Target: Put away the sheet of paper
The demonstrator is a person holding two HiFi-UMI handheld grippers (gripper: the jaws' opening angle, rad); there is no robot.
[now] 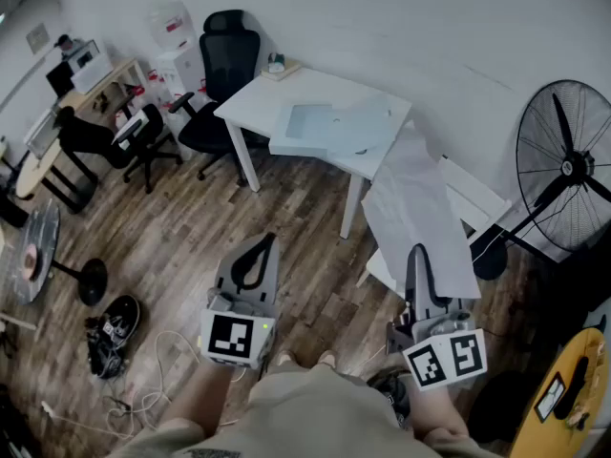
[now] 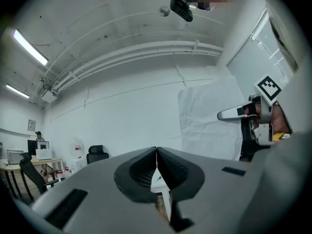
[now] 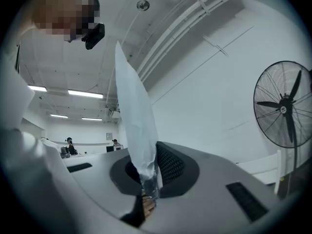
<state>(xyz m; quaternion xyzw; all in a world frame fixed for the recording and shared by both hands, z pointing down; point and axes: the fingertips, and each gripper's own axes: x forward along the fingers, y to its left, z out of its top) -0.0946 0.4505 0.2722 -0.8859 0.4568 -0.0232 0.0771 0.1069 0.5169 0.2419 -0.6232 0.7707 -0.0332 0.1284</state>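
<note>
A large white sheet of paper (image 1: 420, 203) hangs in the air, creased, with its far end near the corner of a white table (image 1: 253, 103). My right gripper (image 1: 417, 253) is shut on the sheet's near edge. In the right gripper view the sheet (image 3: 132, 116) rises edge-on out of the closed right gripper (image 3: 148, 172). My left gripper (image 1: 264, 243) is held over the wooden floor to the left, apart from the paper. In its own view the left gripper (image 2: 156, 152) is shut with nothing held; the sheet (image 2: 209, 121) and the right gripper (image 2: 243, 113) show to the right.
A pale blue flat folder or tray (image 1: 329, 127) lies on the white table. A big standing fan (image 1: 568, 170) is at the right. Black office chairs (image 1: 224, 74) and desks fill the left. Shoes and cables (image 1: 115, 327) lie on the floor at lower left.
</note>
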